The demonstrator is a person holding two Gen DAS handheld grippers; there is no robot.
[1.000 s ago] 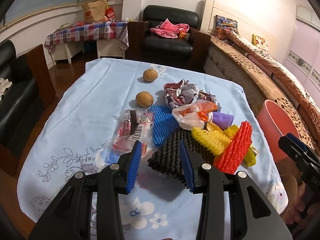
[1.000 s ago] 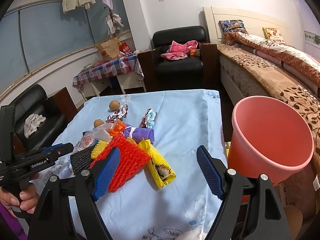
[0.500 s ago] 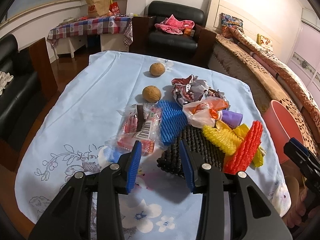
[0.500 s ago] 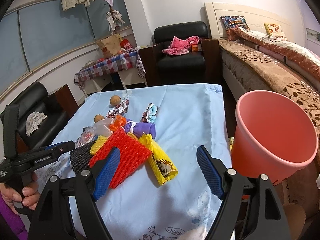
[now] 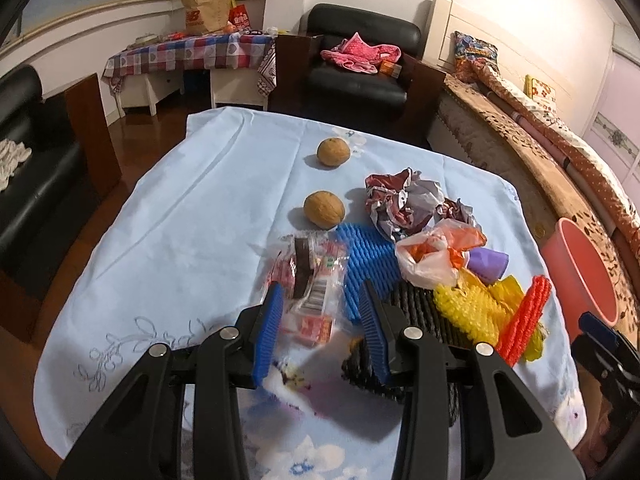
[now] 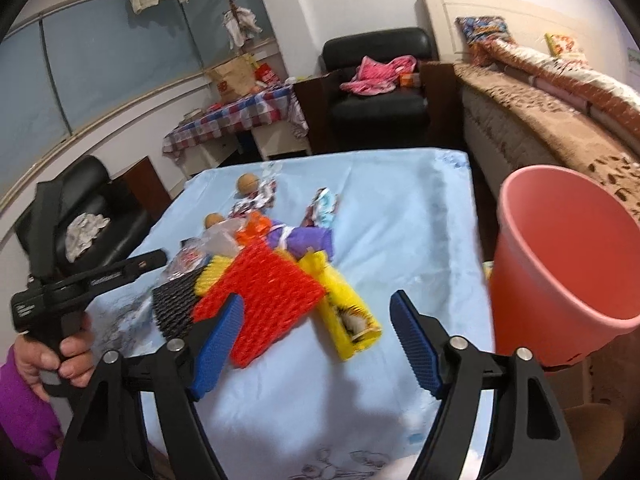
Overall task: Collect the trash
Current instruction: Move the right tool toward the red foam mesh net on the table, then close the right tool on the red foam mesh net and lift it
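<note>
My pink bucket [image 6: 560, 264] stands off the table's right edge beside the bed; what I see of its inside is bare, bottom hidden. Trash is all still on the blue floral tablecloth [image 5: 192, 216]: red foam net [image 6: 264, 300] overlapping a black foam net [image 6: 176, 304] and a yellow wrapper [image 6: 344, 312], purple wrapper [image 6: 308, 240] behind, blue foam net [image 5: 368, 264], clear snack packet [image 5: 312, 276] with a barcode label, print too small to read. Two walnuts [image 5: 324, 210] sit farther back.

My left gripper [image 5: 320, 312] hangs over the snack packet, jaws partly apart, nothing clamped. My right gripper [image 6: 316, 332] has just been closing slightly, jaws wide, nothing between the pads, red net's corner by the left pad.

Left gripper's body carries white lettering, blurred. Paper bag [image 5: 206, 10] on the far checked table shows an "NB" logo.
</note>
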